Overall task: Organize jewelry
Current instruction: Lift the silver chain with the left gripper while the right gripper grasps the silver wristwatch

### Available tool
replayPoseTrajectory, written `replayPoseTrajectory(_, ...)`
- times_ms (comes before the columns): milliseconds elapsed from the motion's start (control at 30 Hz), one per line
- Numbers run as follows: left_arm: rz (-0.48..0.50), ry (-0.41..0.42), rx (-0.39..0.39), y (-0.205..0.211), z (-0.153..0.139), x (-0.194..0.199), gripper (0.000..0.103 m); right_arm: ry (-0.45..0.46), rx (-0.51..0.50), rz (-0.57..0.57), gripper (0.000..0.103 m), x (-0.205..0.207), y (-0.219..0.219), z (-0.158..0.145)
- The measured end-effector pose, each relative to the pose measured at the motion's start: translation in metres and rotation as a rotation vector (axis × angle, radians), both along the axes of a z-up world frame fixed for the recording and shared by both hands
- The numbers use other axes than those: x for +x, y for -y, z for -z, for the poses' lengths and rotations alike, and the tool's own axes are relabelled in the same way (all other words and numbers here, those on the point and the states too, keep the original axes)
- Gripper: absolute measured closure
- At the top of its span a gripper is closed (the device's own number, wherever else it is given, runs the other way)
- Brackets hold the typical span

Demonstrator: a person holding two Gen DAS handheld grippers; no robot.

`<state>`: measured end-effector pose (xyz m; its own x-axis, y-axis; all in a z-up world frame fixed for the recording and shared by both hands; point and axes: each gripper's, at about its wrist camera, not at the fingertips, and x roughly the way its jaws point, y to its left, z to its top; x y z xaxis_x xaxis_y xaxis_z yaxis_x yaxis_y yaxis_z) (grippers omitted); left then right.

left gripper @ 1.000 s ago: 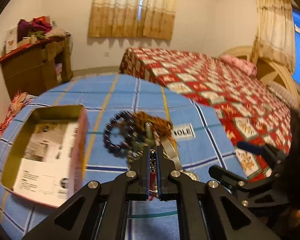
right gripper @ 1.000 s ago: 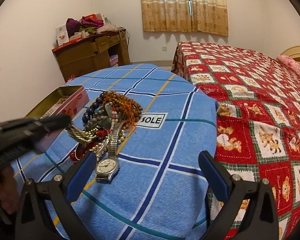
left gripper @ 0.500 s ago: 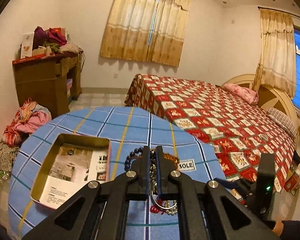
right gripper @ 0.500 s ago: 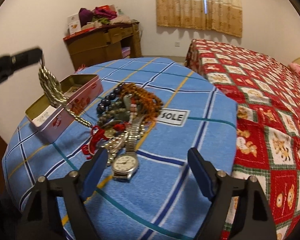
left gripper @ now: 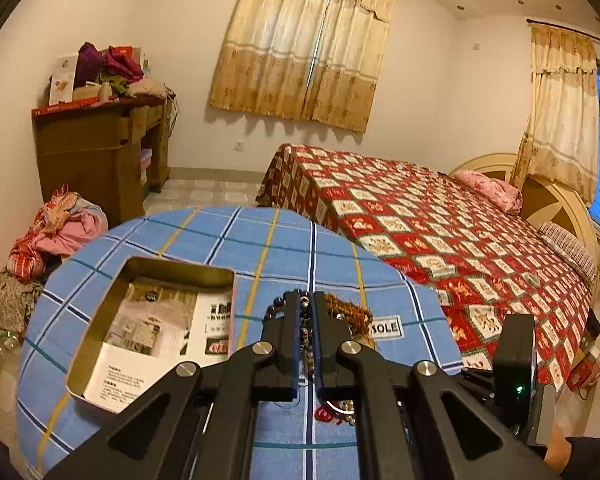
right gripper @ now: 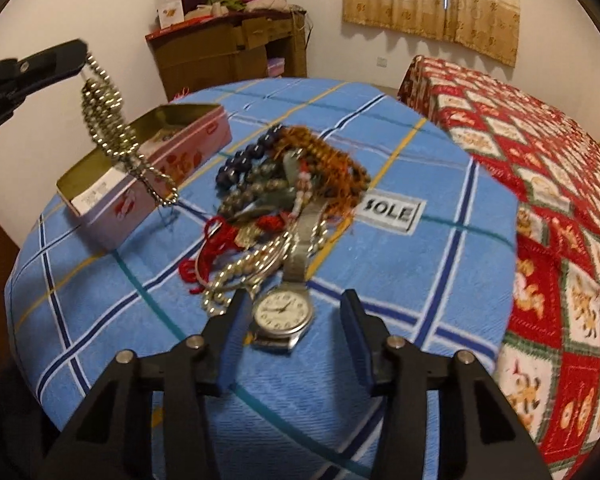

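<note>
Blue checked tablecloth (right gripper: 420, 280) beside a red-quilted bed (left gripper: 440, 232).

Left gripper (right gripper: 85, 53) is rising from the jewelry pile (right gripper: 284, 196), jaws clamped on a gold bead chain (right gripper: 116, 132); a second ago it was low among the pieces. Chain is now hanging clear of the blue checked tablecloth (right gripper: 420, 280), its lower loops dangling at the pink tin (right gripper: 156, 168). Right gripper (right gripper: 294, 344) is narrowing its gap and closing in on the wristwatch (right gripper: 282, 314).
</note>
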<state>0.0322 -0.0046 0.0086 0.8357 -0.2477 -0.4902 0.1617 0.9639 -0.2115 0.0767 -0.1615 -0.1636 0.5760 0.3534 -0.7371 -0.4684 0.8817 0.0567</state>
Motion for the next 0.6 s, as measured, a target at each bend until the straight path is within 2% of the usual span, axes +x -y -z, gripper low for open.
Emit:
replayPoseTrajectory(200, 0.007, -0.042, -0.005, 0.002, 0.016, 0.002, 0.099, 0.033, -0.080, -0.023, 0.055, -0.003, -0.011, 0.004)
replayPoseTrajectory(267, 0.006, -0.046, -0.010, 0.001, 0.016, 0.002, 0.099, 0.047, -0.110, -0.040, 0.064, -0.006, -0.015, 0.004)
replayPoseTrajectory(300, 0.005, -0.045, -0.011, -0.001, 0.016, 0.001, 0.099, 0.049, -0.110, -0.040, 0.064, -0.006, -0.014, 0.004)
replayPoseTrajectory(600, -0.006, 0.012, -0.016, -0.009, -0.006, -0.006, 0.099, 0.054, 0.010, -0.017, 0.065, -0.007, 0.005, -0.016)
